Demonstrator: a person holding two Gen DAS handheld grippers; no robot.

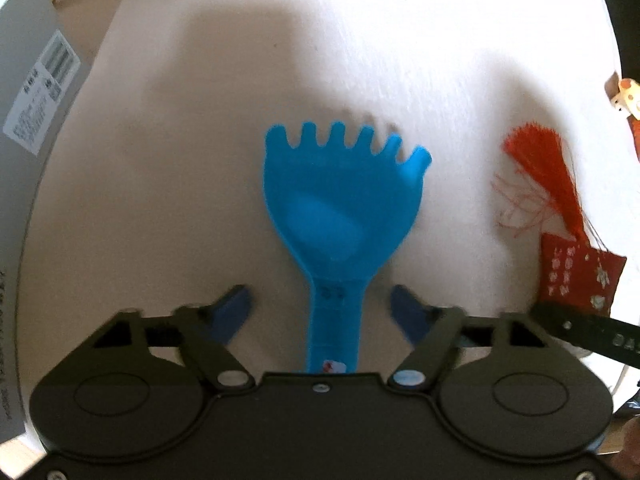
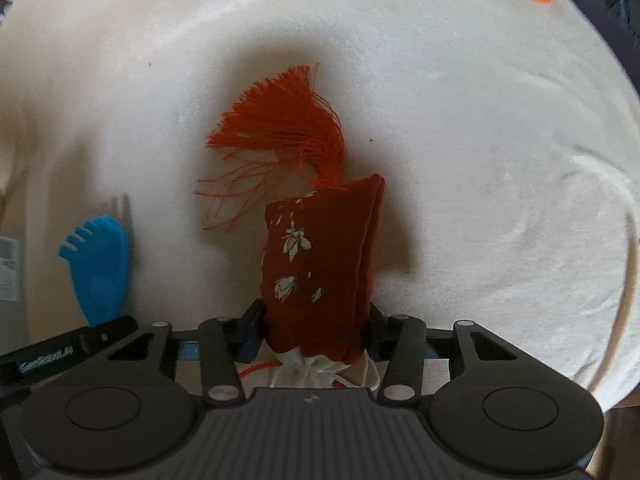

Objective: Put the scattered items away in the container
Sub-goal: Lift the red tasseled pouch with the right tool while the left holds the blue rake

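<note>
The right gripper [image 2: 316, 330] pinches the red pouch [image 2: 320, 264], its orange tassel [image 2: 292, 136] at 12 o'clock, while the left gripper [image 1: 322, 304] stands spread around the blue rake's [image 1: 340, 208] handle without touching it, on the white cloth [image 1: 240, 80].

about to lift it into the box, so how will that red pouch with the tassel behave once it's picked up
The red pouch looks like soft stuffed cloth, so it will probably sag and squash between the right gripper jaws rather than slip. Its orange tassel is loose thread and likely to dangle and swing. It looks light, not fragile.
</note>
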